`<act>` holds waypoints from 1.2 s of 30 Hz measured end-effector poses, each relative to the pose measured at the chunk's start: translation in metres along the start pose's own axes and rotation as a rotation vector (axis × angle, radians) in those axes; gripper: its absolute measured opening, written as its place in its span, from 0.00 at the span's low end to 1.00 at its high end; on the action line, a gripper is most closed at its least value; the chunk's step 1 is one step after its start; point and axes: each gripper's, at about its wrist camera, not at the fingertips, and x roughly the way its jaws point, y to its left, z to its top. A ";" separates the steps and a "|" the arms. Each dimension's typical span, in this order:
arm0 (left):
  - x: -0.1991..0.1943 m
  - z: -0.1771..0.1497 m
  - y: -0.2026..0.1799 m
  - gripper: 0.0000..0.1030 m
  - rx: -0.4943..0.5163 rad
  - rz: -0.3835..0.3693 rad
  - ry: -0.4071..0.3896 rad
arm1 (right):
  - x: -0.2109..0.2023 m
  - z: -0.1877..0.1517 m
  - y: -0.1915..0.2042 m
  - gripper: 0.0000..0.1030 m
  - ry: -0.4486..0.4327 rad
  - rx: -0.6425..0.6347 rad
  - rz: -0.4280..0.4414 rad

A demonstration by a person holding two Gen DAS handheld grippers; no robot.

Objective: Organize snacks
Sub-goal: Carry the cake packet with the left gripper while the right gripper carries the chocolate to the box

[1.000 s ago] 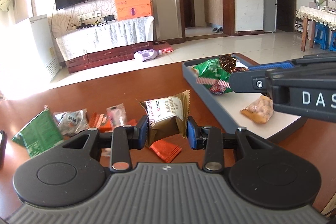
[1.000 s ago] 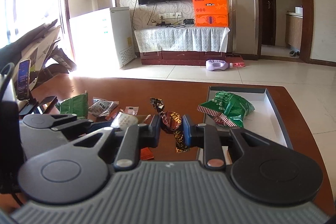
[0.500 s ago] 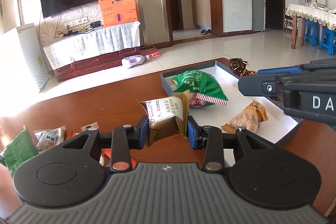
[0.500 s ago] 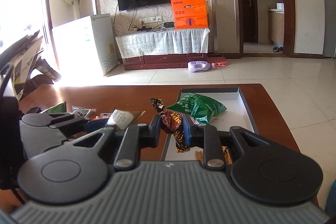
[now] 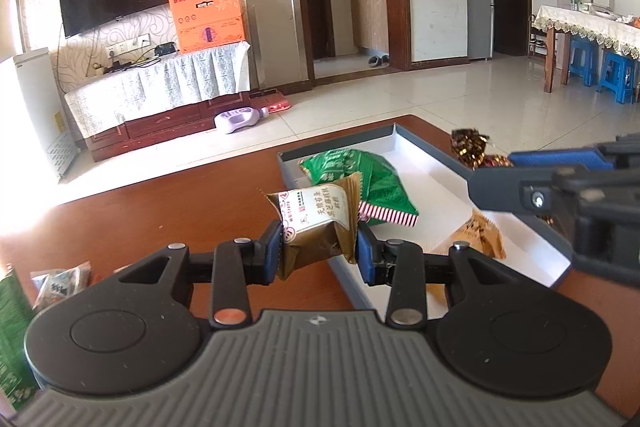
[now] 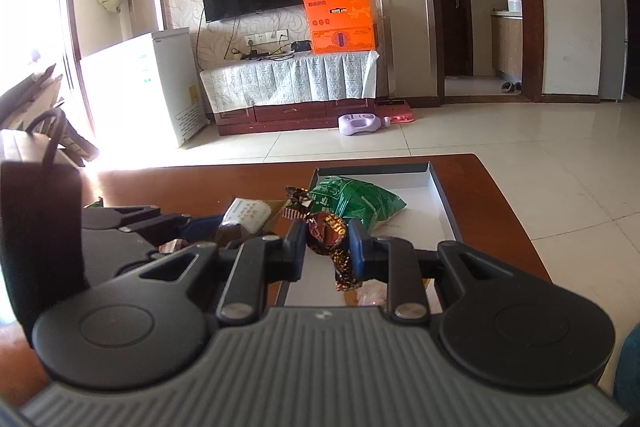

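Observation:
My left gripper (image 5: 318,247) is shut on a brown-gold snack packet (image 5: 316,223), held above the near left edge of the grey tray (image 5: 340,143). My right gripper (image 6: 326,247) is shut on a dark foil-wrapped candy (image 6: 326,231) over the tray (image 6: 444,203); the candy also shows in the left wrist view (image 5: 470,147). In the tray lie a green snack bag (image 5: 360,179), also visible in the right wrist view (image 6: 356,201), and an orange packet (image 5: 478,235).
Loose snacks lie on the brown table (image 5: 160,211) at the left: a clear packet (image 5: 60,283) and a green bag (image 5: 12,327). The table's right edge (image 6: 508,211) runs just beyond the tray. A TV stand and tiled floor lie beyond.
Both grippers have moved right with their snacks, from above the loose pile to over the tray. The tray now looks closer and more central.

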 end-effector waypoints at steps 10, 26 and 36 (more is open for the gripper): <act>0.041 0.013 -0.019 0.42 0.019 -0.020 0.002 | 0.003 -0.004 -0.014 0.25 0.017 0.021 -0.049; 0.096 0.025 -0.038 0.42 0.035 -0.059 0.017 | 0.001 -0.007 -0.025 0.25 0.040 0.017 -0.064; 0.120 0.029 -0.041 0.42 0.028 -0.069 0.014 | 0.003 -0.009 -0.027 0.25 0.051 0.012 -0.066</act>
